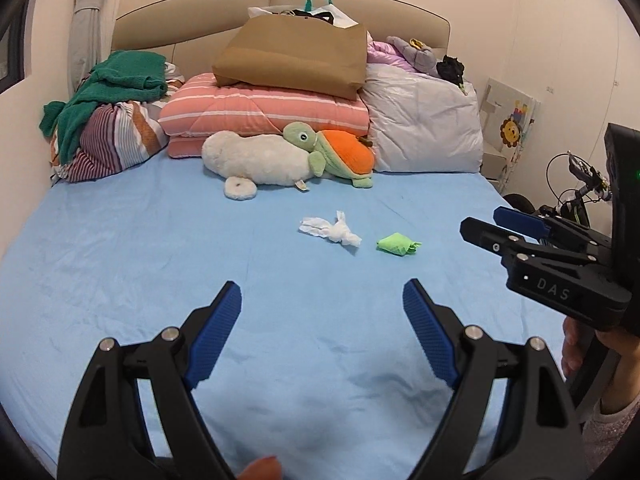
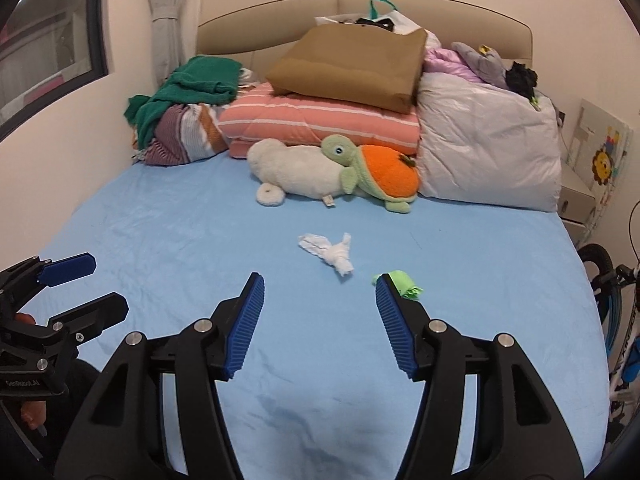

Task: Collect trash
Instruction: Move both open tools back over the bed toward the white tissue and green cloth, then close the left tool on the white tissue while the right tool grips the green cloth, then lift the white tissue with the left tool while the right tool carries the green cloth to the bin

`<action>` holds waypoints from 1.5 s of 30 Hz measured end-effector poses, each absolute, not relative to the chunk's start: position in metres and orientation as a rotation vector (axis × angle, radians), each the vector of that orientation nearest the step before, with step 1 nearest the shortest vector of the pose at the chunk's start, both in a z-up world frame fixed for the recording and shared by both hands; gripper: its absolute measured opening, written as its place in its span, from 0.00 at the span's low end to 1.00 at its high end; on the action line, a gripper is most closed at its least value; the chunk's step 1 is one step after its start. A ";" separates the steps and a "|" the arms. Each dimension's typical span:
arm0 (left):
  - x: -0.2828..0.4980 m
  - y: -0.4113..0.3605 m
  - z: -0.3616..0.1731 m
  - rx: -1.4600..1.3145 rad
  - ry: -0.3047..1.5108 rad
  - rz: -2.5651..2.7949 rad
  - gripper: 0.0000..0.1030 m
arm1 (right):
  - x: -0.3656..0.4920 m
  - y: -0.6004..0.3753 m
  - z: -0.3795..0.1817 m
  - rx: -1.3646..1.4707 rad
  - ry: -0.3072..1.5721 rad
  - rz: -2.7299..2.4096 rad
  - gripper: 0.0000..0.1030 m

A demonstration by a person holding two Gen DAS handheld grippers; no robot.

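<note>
A crumpled white tissue [image 1: 330, 232] lies in the middle of the blue bed sheet [image 1: 160, 260], with a small crumpled green wrapper [image 1: 396, 244] just right of it. Both also show in the right wrist view, the tissue [image 2: 330, 254] and the wrapper [image 2: 406, 285]. My left gripper [image 1: 322, 304] is open and empty, held above the sheet short of the trash. My right gripper [image 2: 320, 294] is open and empty, its right fingertip partly hiding the wrapper. Each gripper shows in the other's view, the right gripper [image 1: 486, 226] and the left gripper [image 2: 102, 286].
Two plush toys, a white one [image 1: 256, 158] and a green-orange turtle [image 1: 336, 150], lie beyond the trash. Folded bedding, pillows, a brown paper bag [image 1: 296, 56] and green clothes [image 1: 116, 84] pile against the headboard. A bicycle [image 2: 616, 320] stands right of the bed.
</note>
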State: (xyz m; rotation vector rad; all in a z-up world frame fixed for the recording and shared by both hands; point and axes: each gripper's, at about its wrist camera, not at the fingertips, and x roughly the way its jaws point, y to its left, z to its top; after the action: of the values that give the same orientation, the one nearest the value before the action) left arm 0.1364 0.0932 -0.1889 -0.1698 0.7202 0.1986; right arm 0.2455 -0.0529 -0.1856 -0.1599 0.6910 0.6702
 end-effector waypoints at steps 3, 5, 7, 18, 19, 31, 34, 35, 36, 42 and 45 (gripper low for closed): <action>0.171 0.092 -0.208 -0.158 0.749 0.192 0.81 | 0.274 -0.059 -0.205 -0.147 0.726 0.614 0.55; 0.197 0.092 -0.224 -0.150 0.776 0.182 0.81 | 0.292 -0.061 -0.220 -0.152 0.748 0.578 0.55; 0.219 0.093 -0.237 -0.148 0.798 0.173 0.81 | 0.311 -0.064 -0.238 -0.150 0.778 0.553 0.55; 0.331 0.102 -0.309 -0.119 0.878 0.146 0.81 | 0.403 -0.058 -0.316 -0.155 0.859 0.496 0.55; 0.339 0.103 -0.314 -0.113 0.882 0.144 0.81 | 0.409 -0.057 -0.322 -0.154 0.864 0.490 0.55; 0.419 0.116 -0.384 -0.008 0.931 0.146 0.81 | 0.446 -0.040 -0.388 -0.176 0.967 0.483 0.55; 0.423 0.117 -0.395 -0.036 0.942 0.133 0.58 | 0.444 -0.034 -0.399 -0.194 0.996 0.511 0.37; 0.423 0.116 -0.395 -0.034 0.936 0.132 0.53 | 0.441 -0.031 -0.399 -0.208 0.987 0.517 0.34; 0.423 0.114 -0.395 -0.028 0.925 0.125 0.38 | 0.439 -0.029 -0.398 -0.226 0.975 0.514 0.32; 0.416 0.105 -0.386 -0.021 0.905 0.089 0.33 | 0.438 -0.033 -0.390 -0.193 0.957 0.530 0.25; 0.409 0.105 -0.376 -0.030 0.890 0.087 0.32 | 0.439 -0.037 -0.382 -0.167 0.947 0.529 0.25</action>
State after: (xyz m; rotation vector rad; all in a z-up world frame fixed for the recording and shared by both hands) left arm 0.4091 0.1050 -0.3758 -0.0303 0.8905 0.0870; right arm 0.4387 -0.0375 -0.3821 -0.1673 0.9471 0.5292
